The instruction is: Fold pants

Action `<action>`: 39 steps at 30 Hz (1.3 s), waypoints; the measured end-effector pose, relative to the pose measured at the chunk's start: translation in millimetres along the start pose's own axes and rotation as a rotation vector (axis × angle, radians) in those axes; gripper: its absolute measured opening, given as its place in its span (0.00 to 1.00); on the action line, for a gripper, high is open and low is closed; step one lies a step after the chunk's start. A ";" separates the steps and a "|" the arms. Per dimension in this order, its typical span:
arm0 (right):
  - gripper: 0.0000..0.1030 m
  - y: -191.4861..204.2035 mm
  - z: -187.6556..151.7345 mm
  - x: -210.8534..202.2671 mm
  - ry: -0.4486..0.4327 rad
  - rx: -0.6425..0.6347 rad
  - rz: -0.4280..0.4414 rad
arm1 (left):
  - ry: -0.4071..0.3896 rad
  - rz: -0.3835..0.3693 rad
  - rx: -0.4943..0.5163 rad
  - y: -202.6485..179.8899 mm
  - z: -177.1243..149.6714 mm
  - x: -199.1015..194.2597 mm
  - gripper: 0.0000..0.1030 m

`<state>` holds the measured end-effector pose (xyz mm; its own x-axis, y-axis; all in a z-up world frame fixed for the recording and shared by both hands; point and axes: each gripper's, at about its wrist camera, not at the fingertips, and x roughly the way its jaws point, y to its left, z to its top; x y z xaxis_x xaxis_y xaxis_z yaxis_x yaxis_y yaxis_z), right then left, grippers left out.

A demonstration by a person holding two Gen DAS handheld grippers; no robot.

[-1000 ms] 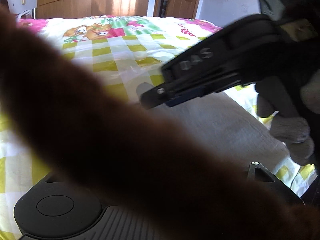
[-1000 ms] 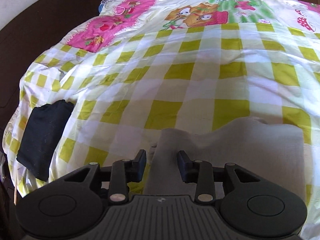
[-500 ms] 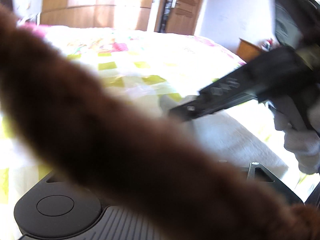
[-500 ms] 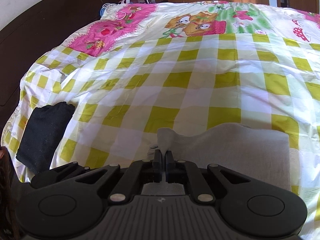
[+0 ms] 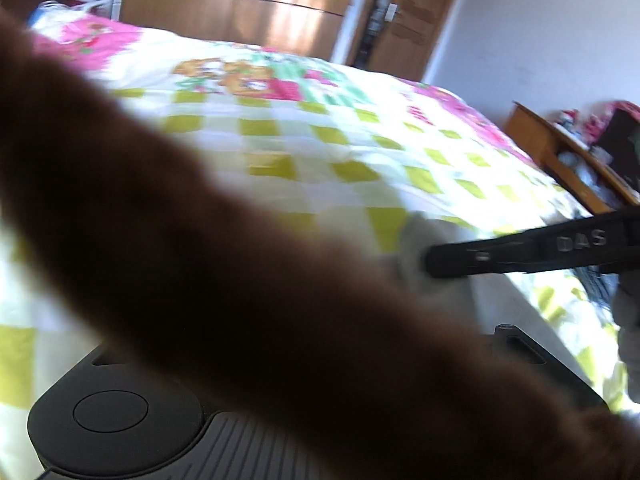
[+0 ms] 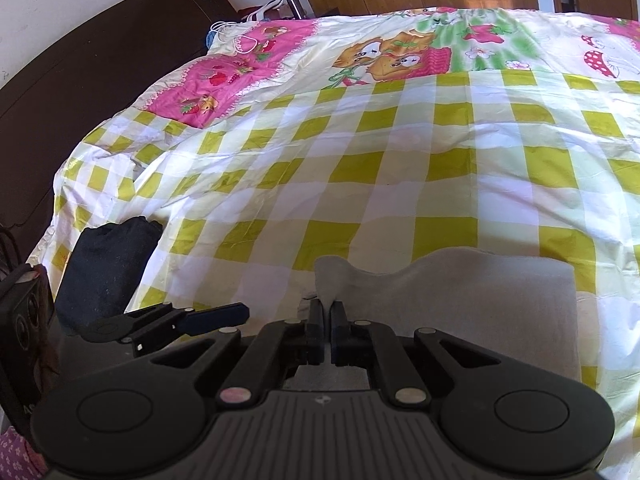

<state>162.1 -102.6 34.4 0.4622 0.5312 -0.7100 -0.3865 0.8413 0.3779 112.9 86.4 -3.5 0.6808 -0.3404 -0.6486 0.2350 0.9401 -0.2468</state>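
Note:
Grey pants (image 6: 460,300) lie folded flat on the checked bed cover (image 6: 360,160), near its front edge. My right gripper (image 6: 324,320) is shut on their near left corner, and the pinched fabric stands up in a small peak. From the left wrist view the right gripper (image 5: 430,260) reaches in from the right onto the grey pants (image 5: 500,300). A brown fuzzy sleeve (image 5: 200,260) hides the left gripper's fingers there. In the right wrist view my left gripper (image 6: 224,316) comes in low on the left, its jaws closing with nothing seen between them.
A folded black garment (image 6: 108,264) lies at the bed's left edge beside the dark headboard (image 6: 80,60). Wooden wardrobes (image 5: 240,0) and a door stand beyond the bed. A cluttered wooden shelf (image 5: 560,152) is on the right. A gloved hand (image 5: 628,320) holds the right gripper.
The right gripper has shut on the pants' corner and raised it slightly. The left gripper has come into the right wrist view from the left, and its own view has swung across the bed.

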 end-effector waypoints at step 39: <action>0.34 -61.3 -1.8 -37.0 -0.176 0.143 -0.036 | -0.054 0.005 0.111 -58.4 10.0 -11.2 0.75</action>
<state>167.2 -173.9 36.4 0.6107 0.4992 -0.6147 -0.2556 0.8590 0.4437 98.5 35.5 25.3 0.7178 -0.3372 -0.6091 0.3050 0.9388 -0.1603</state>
